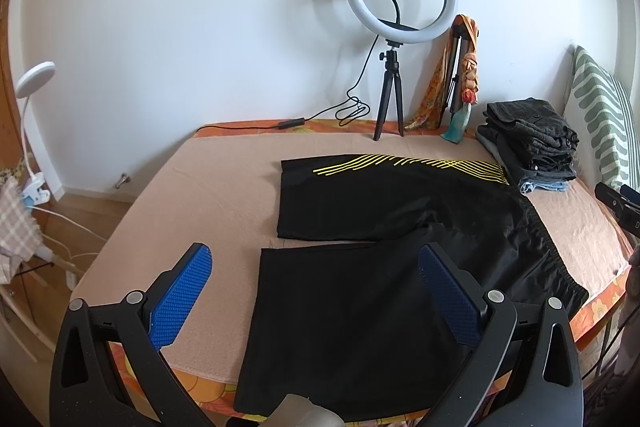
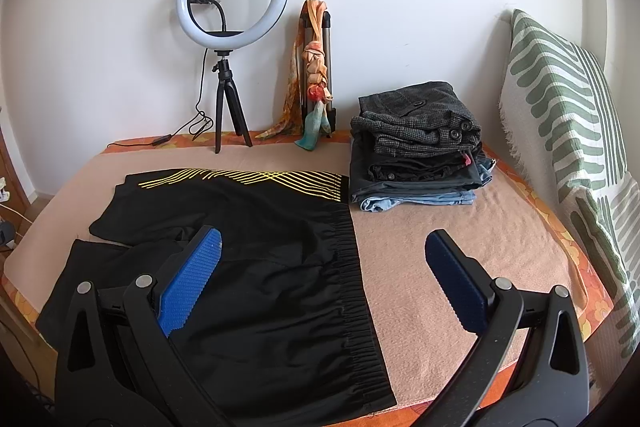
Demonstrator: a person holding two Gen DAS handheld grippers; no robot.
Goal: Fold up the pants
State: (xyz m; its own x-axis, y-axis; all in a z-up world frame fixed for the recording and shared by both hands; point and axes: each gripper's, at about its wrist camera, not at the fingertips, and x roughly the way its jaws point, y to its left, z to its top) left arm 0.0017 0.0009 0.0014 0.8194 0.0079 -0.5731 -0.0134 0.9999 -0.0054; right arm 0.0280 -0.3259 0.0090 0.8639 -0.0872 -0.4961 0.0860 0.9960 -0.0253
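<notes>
Black shorts-style pants (image 1: 360, 227) with yellow stripes on the far leg lie spread flat on the bed, legs pointing left, elastic waistband on the right; they also show in the right wrist view (image 2: 260, 247). My left gripper (image 1: 316, 267) is open and empty, above the near leg's hem end. My right gripper (image 2: 320, 251) is open and empty, above the waistband (image 2: 356, 267) at the near edge of the bed. Both grippers have blue pads.
The bed has a tan blanket (image 2: 460, 247). A stack of folded clothes (image 2: 420, 155) sits at the back right, next to a green-striped pillow (image 2: 568, 131). A ring light on a tripod (image 2: 230, 39) and a scarf-draped stand (image 2: 316, 83) are by the wall.
</notes>
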